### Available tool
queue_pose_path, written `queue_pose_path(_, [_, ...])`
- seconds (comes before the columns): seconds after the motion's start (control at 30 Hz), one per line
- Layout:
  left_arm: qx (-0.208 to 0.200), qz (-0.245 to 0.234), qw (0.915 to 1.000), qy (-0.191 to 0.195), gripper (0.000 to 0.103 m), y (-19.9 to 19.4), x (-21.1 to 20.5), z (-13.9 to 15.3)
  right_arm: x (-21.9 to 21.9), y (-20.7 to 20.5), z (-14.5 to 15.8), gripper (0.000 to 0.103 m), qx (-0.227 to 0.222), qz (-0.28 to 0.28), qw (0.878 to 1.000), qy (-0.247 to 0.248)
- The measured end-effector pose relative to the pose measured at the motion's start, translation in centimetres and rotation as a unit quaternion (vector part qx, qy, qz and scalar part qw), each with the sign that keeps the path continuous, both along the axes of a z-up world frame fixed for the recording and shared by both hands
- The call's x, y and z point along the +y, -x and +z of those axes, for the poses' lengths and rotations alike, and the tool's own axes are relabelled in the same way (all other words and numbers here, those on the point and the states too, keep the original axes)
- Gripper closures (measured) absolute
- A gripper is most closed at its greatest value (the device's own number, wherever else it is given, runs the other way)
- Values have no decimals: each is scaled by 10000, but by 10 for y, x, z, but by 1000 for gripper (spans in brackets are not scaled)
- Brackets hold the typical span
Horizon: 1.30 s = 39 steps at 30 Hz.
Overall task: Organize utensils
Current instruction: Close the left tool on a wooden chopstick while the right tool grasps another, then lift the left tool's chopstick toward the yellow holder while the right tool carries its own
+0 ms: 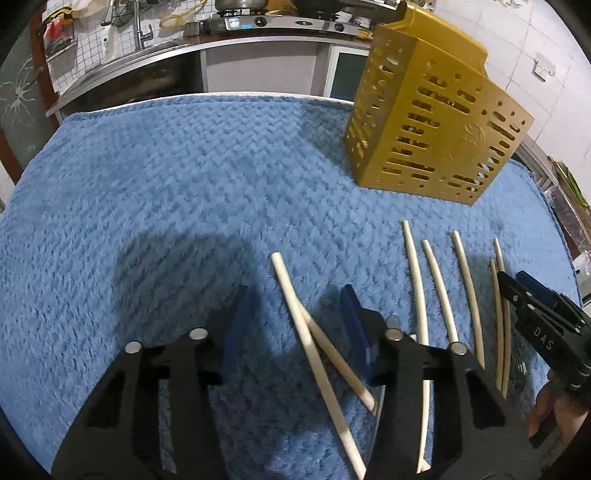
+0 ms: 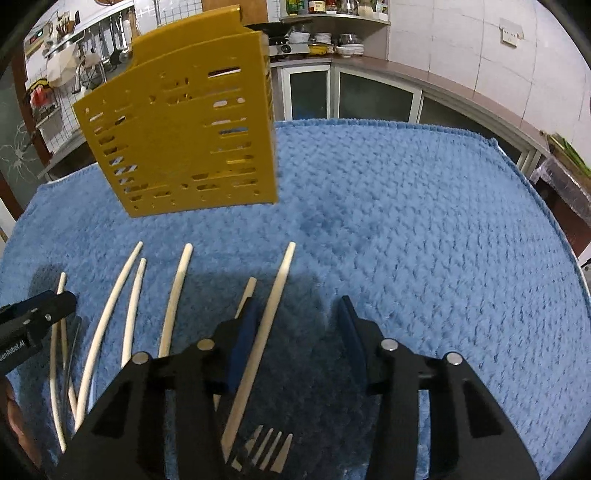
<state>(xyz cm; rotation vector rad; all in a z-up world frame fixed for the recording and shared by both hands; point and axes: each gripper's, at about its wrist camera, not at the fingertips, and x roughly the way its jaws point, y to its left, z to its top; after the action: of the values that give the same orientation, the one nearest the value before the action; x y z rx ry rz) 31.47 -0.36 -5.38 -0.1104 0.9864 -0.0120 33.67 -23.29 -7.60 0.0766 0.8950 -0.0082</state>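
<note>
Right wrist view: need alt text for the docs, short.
The right gripper hovers half-open over a blue towel, one chopstick lying between its fingers, ungripped, a fork just below. More chopsticks fan out to the left, and a yellow slotted utensil holder stands behind them.

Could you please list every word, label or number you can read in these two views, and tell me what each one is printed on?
"DAS" – white letters on the black body of the right gripper, seen from the left wrist.
"enRobot.AI" – white letters, cut off at the picture's edge, on the left gripper, seen from the right wrist.
Bottle labels on the kitchen shelf: too small to read.
</note>
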Motion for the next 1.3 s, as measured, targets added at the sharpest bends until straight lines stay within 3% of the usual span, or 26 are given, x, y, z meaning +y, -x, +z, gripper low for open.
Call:
queue_pose_path(0.3, [80,160,9996,233,79,-3,10,0,2,-7,-2,60,103,-85,9999,48])
queue_pose_path(0.53, [13,116,9999,84,92,-7,5,-1,4,-17,1,62,301,-153,9994,48])
queue_pose_path(0.7, [-38,69,10000,0,93,-9,1,-1,4,-16,0,63,257,-176,9995,67])
queue_pose_path(0.87, [-77,25,9999,-81,99,-14,-2,-2,3,-15,1,87,215,-55,9996,-160])
queue_pose_path(1.0, [-93,0,9999,-57,99,-15,-1,-2,5,-14,0,88,157,-22,9998,-80])
queue_pose_path(1.3, [-82,-61,9997,241,99,-18,8,-2,-7,-7,2,93,78,-37,9985,-545])
